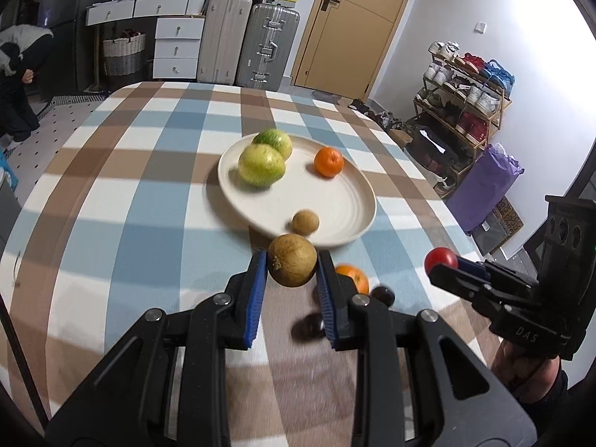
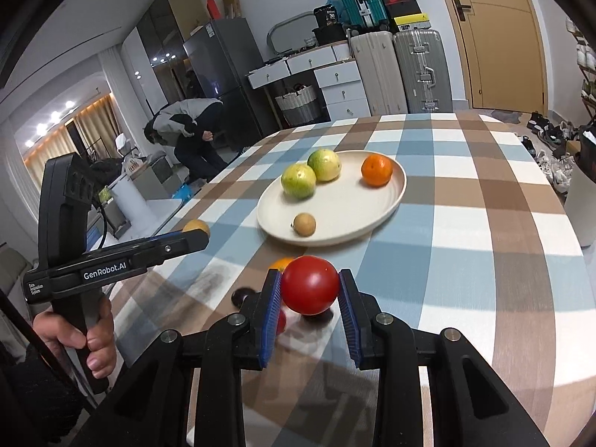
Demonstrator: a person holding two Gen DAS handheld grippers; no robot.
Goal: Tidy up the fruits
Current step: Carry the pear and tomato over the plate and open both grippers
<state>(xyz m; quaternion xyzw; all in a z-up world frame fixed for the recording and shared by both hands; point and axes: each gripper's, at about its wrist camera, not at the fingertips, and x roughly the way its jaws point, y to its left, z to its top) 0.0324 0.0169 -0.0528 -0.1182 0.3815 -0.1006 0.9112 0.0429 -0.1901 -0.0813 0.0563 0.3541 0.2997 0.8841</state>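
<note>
My left gripper (image 1: 292,266) is shut on a brown round fruit (image 1: 292,265) and holds it above the table, just short of the cream plate (image 1: 335,201). My right gripper (image 2: 309,285) is shut on a red tomato (image 2: 310,285), also above the table near the plate (image 2: 372,212). On the plate lie two green fruits (image 1: 260,165), an orange (image 1: 328,162) and a small brown fruit (image 1: 305,222). On the cloth below the grippers lie another orange (image 1: 354,277) and dark round fruits (image 1: 383,294). The left gripper also shows in the right wrist view (image 2: 197,232).
The table wears a blue, brown and white checked cloth (image 1: 149,186). Suitcases (image 1: 266,44) and white drawers (image 1: 177,46) stand behind the table. A shoe rack (image 1: 462,89) and purple bag (image 1: 484,186) stand at the right. A person (image 2: 190,126) bends over at far left.
</note>
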